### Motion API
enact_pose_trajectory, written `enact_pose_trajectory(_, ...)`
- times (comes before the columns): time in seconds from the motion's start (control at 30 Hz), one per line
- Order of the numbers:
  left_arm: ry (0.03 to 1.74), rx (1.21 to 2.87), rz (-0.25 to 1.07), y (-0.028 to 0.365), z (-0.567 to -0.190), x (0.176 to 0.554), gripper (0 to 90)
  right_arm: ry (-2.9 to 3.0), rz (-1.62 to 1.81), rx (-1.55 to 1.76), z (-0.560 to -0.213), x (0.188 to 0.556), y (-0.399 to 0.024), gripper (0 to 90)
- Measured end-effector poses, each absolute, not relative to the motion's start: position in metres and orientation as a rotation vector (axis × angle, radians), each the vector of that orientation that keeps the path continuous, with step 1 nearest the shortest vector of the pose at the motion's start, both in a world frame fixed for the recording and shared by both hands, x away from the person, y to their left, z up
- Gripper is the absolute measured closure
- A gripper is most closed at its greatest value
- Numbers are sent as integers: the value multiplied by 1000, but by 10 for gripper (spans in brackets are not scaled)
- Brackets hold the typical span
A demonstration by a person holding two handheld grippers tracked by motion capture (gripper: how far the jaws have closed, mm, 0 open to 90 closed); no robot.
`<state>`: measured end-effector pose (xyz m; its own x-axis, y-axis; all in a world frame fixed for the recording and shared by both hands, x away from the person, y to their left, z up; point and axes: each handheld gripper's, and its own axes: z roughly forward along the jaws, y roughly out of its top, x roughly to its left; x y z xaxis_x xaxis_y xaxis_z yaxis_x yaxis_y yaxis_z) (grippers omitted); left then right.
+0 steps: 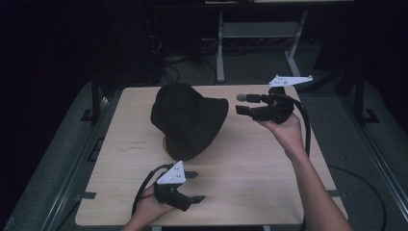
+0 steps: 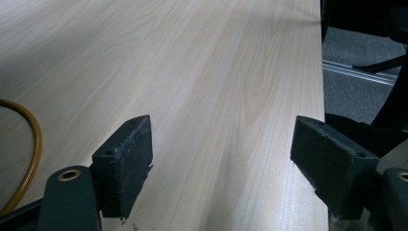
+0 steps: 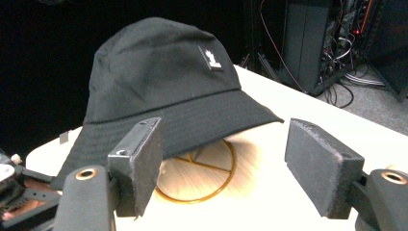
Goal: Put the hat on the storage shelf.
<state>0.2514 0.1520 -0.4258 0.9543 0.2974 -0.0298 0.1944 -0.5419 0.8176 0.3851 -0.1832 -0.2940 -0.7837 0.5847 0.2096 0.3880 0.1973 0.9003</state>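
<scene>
Right gripper [image 1: 243,103], jaws apart and empty, aimed at black bucket hat [image 1: 188,119] perched on gold wire stand [image 3: 202,175] at table centre, nine o'clock from jaws. Risk: snagging brim, tipping stand. Left gripper [image 1: 194,186] idle, gaping, at six o'clock.

Both tongs, the left tongs [image 1: 191,186] and the right tongs [image 1: 239,103], are black, each topped by a grey three-cornered plate with small dots. A black cable trails behind each. Their flat pads [image 3: 144,163] look worn, with brass-ringed screw holes just behind.
</scene>
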Motion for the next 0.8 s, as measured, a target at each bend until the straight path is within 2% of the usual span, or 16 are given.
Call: enact_pose_trajectory(0.8, 357, 2152, 135, 152, -426, 251, 218, 2276, 1635, 1030, -323, 365, -215, 269)
